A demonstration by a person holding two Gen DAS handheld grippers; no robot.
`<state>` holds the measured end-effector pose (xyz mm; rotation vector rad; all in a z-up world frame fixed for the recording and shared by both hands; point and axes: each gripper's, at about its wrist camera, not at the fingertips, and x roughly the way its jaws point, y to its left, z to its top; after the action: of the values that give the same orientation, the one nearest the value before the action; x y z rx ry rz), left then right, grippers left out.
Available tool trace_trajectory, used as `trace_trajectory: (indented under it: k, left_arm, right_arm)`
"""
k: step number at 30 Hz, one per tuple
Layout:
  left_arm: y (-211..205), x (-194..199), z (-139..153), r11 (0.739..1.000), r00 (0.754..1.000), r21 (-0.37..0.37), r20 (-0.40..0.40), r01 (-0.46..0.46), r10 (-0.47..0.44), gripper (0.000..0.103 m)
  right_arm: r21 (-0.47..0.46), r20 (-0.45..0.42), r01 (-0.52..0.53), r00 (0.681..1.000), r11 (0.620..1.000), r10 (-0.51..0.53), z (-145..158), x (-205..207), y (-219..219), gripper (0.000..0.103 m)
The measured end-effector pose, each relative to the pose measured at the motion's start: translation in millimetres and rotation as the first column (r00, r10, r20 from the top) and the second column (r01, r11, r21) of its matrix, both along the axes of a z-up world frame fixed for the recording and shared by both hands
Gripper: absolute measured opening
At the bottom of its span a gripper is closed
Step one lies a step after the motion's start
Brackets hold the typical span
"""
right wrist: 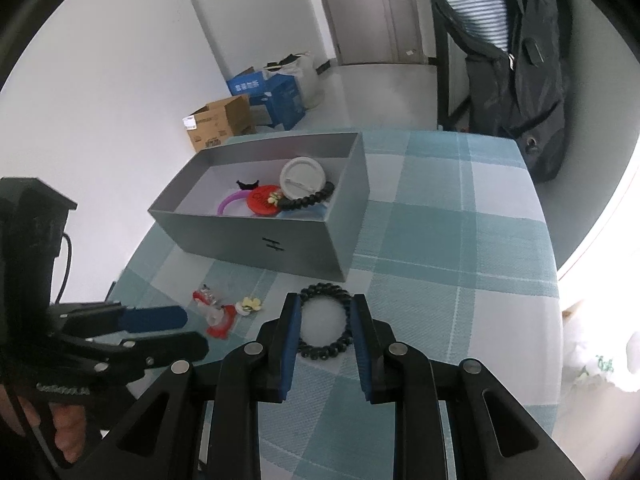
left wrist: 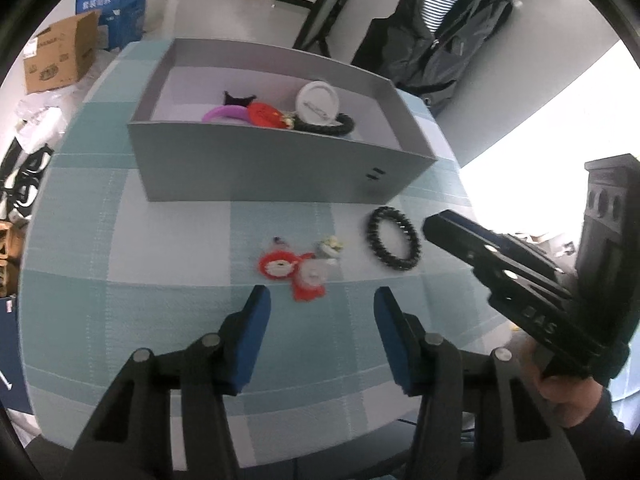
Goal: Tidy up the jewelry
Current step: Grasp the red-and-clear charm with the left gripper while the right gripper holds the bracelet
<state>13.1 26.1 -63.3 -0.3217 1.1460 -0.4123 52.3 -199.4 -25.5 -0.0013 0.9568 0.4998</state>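
Black bead bracelet flat on tablecloth

Walls: plain white.
Floor: pale grey, glossy.
Door: light grey, closed, at the far end.
Table: covered by a teal and white checked cloth.
Light: strong daylight glare from 1 side.
Jacket: dark, hanging behind the table.
Cartons: brown and blue, on the floor by the wall.

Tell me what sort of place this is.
Probably a room in a home or small office used for storage: a table with a checked cloth, cardboard boxes on the floor by the wall, and a dark jacket hanging near a door.
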Motion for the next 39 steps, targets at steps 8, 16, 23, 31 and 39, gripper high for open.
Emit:
trace_trajectory:
  k: [8,16,23,31,39]
  left_arm:
    - [-10,10,-2,0.998,1.000,0.052,-0.004,-0.023,0.023,0.048]
    - [-21,17,-1,0.994,1.000,0.106,0.022,0.002,-0.005,0.034]
    - [-20,16,-3,0.992,1.000,0.123,0.018,0.023,-0.026,0.017]
    - [-19,17,-3,0.993,0.999,0.113,0.014,0.037,-0.039,0.016]
    - [-12,13,8,0.996,0.999,0.082,0.047,0.020,-0.024,0.016]
  right_arm:
    - [0.025,-0.038,-0.003,0.999,1.000,0.004,-4,3,-3,0.026]
    - [-0.025,-0.034,-0.015,0.999,1.000,0.014,-9,4,0,0.026]
    - [-0.065,-0.056,-0.037,0.998,0.997,0.033,-18,11,9,0.024]
    - [-0.239,0.018,-0.082,0.996,0.967,0.089,-25,3,35,0.008]
    - [-0.173,0.010,-0.068,0.997,0.983,0.071,-23,2,27,0.008]
